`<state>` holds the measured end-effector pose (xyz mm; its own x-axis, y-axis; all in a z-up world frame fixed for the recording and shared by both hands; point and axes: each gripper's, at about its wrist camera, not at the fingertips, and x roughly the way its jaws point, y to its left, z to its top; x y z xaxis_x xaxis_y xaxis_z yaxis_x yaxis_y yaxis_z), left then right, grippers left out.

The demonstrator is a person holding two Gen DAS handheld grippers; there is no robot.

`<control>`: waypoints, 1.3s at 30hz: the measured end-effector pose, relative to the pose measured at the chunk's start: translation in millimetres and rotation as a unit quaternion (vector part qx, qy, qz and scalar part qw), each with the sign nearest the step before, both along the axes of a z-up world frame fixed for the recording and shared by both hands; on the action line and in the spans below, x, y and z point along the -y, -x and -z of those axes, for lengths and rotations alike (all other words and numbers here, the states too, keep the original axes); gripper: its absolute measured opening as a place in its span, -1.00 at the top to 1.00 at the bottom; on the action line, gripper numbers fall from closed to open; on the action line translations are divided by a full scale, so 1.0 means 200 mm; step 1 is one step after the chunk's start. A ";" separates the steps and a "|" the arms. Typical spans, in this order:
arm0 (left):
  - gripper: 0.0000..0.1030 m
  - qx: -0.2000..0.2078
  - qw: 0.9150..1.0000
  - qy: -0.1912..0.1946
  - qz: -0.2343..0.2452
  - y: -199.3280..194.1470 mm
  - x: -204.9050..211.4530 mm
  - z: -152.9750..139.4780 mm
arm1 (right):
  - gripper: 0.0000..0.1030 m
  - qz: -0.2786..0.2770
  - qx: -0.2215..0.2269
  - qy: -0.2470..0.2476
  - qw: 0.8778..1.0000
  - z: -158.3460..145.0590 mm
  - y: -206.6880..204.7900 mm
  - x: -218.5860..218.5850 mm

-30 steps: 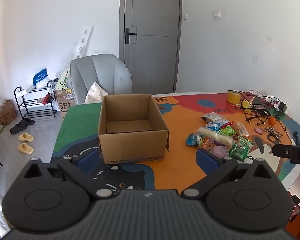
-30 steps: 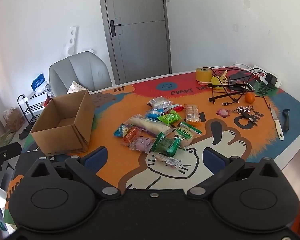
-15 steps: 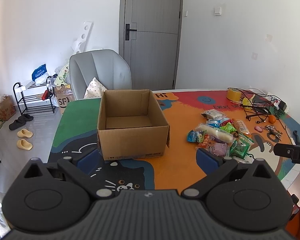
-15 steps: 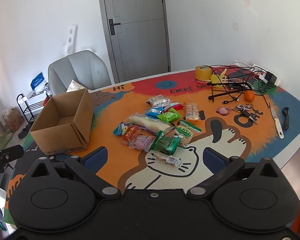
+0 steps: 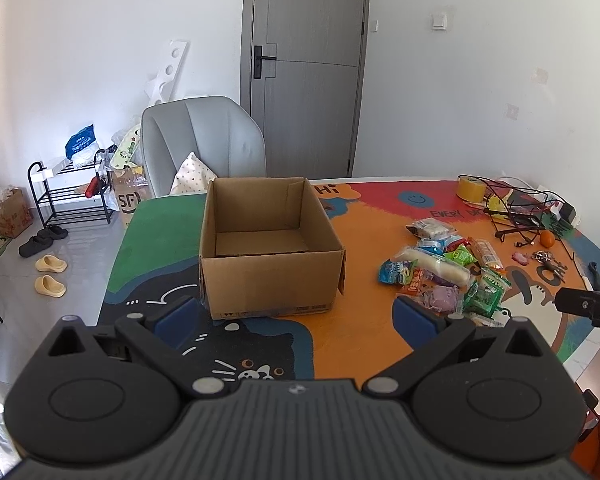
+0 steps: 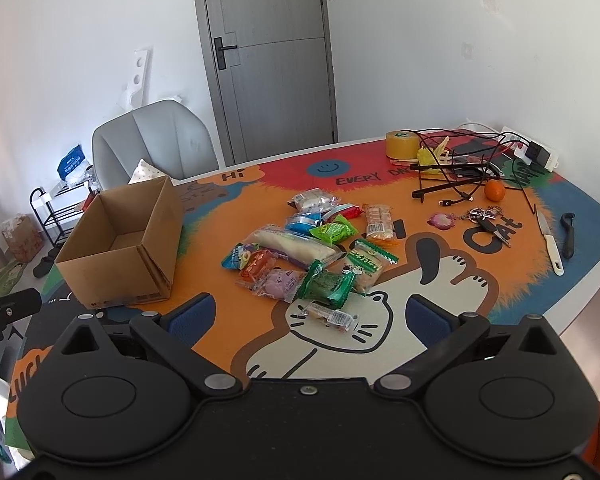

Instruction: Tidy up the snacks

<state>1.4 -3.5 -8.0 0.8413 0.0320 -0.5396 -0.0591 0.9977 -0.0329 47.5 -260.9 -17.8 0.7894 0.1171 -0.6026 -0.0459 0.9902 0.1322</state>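
Two claws hover above the near edge of the desk [image 6: 512, 280], each spread wide with nothing between its blue pads. The left claw [image 5: 296, 314] faces an open cardboard box [image 5: 268, 248], which stands upright on the green and dark part of the cartoon-cat mat and looks empty inside. The right claw [image 6: 310, 314] faces the pile of snacks [image 6: 312, 248] lying loose on the orange part of the mat, to the right of the box and apart from it. In that pile a long pale bread roll in clear wrap [image 6: 294, 248] lies across the middle, a dark green packet [image 6: 328, 286] sits nearer the claw, and a small clear-wrapped bar [image 6: 330, 316] lies nearest of all, just beyond the pads. Farther right are an orange [image 6: 494, 191], a bunch of keys [image 6: 486, 218], a white-handled knife [image 6: 550, 242] and a roll of tape [image 6: 402, 144]. A grey chair [image 5: 204, 140] stands behind the desk.
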 end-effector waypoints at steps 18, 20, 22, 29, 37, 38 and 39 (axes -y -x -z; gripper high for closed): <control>-0.99 -0.003 1.000 0.000 0.003 0.00 0.00 0.02 | -1.00 -0.001 0.000 0.001 1.000 0.02 0.00 -0.02; -0.99 -0.003 1.000 0.000 0.003 0.00 0.00 0.02 | -1.00 -0.002 0.000 0.001 1.000 0.02 0.01 -0.02; -0.99 -0.003 1.000 -0.001 0.003 -0.01 0.00 0.02 | -1.00 -0.002 0.001 0.001 1.000 0.01 0.01 -0.02; -0.99 -0.004 1.000 0.001 0.003 0.00 0.00 0.02 | -1.00 -0.002 -0.001 0.003 1.000 0.02 0.00 -0.02; -0.99 -0.009 1.000 0.001 0.007 -0.01 0.00 0.03 | -1.00 -0.002 -0.003 0.002 1.000 0.02 0.00 -0.03; -0.99 -0.010 1.000 0.001 0.007 -0.01 0.01 0.04 | -1.00 -0.002 -0.003 0.003 1.000 0.03 0.00 -0.03; -0.99 -0.011 1.000 0.001 0.008 -0.01 0.01 0.04 | -1.00 -0.003 -0.004 0.003 1.000 0.03 0.00 -0.03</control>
